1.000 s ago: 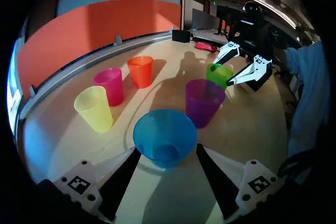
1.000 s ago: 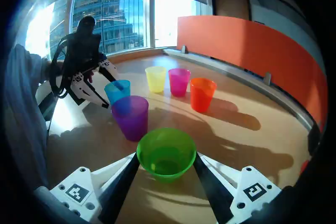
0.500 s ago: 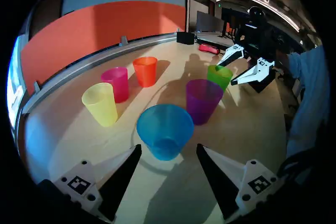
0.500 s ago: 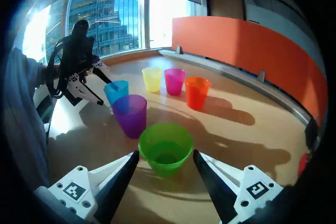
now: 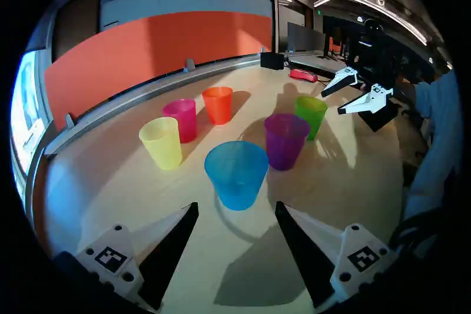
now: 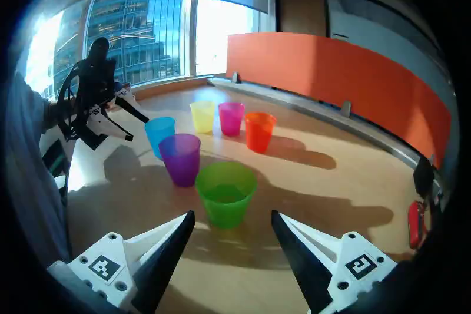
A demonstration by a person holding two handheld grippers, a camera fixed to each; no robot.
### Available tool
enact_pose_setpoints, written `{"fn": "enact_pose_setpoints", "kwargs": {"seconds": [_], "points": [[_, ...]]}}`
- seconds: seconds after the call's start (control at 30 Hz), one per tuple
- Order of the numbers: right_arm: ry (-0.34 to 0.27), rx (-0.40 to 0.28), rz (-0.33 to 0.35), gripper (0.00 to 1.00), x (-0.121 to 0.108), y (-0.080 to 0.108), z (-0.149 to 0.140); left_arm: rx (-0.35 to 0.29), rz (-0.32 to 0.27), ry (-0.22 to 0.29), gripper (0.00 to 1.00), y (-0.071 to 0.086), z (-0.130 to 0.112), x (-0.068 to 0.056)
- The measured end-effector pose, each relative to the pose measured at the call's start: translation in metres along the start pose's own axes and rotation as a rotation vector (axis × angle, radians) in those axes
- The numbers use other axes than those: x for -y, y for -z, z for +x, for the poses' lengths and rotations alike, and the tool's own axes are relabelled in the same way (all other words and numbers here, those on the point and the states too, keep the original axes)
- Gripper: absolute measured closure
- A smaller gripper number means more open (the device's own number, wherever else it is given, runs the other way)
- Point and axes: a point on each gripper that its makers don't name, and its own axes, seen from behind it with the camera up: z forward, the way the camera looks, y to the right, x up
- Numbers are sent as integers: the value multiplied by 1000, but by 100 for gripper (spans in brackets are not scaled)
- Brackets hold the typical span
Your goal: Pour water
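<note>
**Blue cup (image 5: 236,174) and green cup (image 6: 225,193) stand free on the counter (image 5: 106,196)**

In the left gripper view the blue cup sits upright at lower centre, just beyond the left gripper (image 5: 235,203), whose fingers are spread wide and touch nothing. In the right gripper view the green cup stands at lower centre, just ahead of the right gripper (image 6: 233,212), equally wide apart and empty. A purple cup (image 5: 286,140) stands between the two. Yellow cup (image 5: 161,142), pink cup (image 5: 182,119) and orange cup (image 5: 218,104) line up left of centre.

The pale wooden bench (image 5: 106,196) carries six upright translucent plastic cups in two rows: blue cup (image 5: 236,174), purple cup (image 5: 286,141), green cup (image 5: 310,115); yellow cup (image 5: 161,142), pink cup (image 5: 182,119), orange cup (image 5: 218,104). A flat red object (image 5: 303,75) and a black box (image 5: 271,60) lie near its far end.
</note>
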Motion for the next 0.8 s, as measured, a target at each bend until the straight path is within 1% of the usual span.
{"fn": "enact_pose_setpoints", "kwargs": {"seconds": [0.17, 0.37, 0.47, 0.67, 0.8], "points": [[-17, -33, -42, 0, -2, 12, 1, -24, 48, 12, 3, 11, 1, 5], [-55, -100, -91, 0, -6, 23, 13, -86, 114, 23, 3, 22, 9, 10], [-67, -138, -120, 0, -10, 28, 22, -120, 151, 25, 3, 28, 16, 16], [-90, -212, -168, 0, -18, 35, 43, -191, 238, 35, 3, 40, 29, 35], [-104, -263, -219, 0, -30, 38, 58, -253, 296, 44, 3, 49, 44, 47]]}}
